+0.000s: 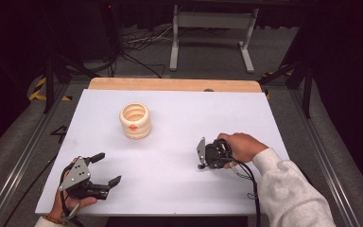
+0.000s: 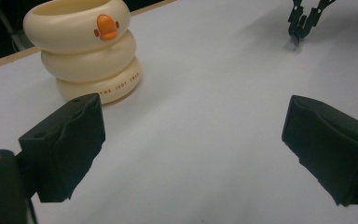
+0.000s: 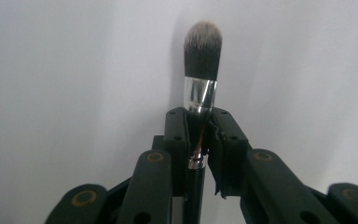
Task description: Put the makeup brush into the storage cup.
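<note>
The right gripper [image 3: 199,128] is clamped on a makeup brush [image 3: 200,70]: its two jaws press on the brush's dark handle just below the silver ferrule, and the bristle head, dark with a pale tip, sticks out past the jaw tips toward the white worktop [image 3: 74,70]. In the high view this right gripper [image 1: 201,158] points down at the worktop [image 1: 179,189] with the person's right hand [image 1: 241,145] wrapped over it, a cable trailing back along the white sleeve [image 1: 288,189]. The surface just around it is bare.

The left gripper [image 1: 108,169] rests low near the worktop's near left corner, well apart from the right one, its jaws spread wide with nothing between them; the left gripper view shows the two black pads [image 2: 65,144] standing far apart over bare white surface.

Ahead of the left gripper, and off to the far left of the right gripper, stands a cream ringed cup [image 1: 134,120] bearing an orange duck bill [image 2: 106,27], upright and touching neither gripper. Nothing lies between it and either gripper. Beyond the worktop's wooden far edge [image 1: 170,84] are cables and a white stand [image 1: 212,38] on the floor.
</note>
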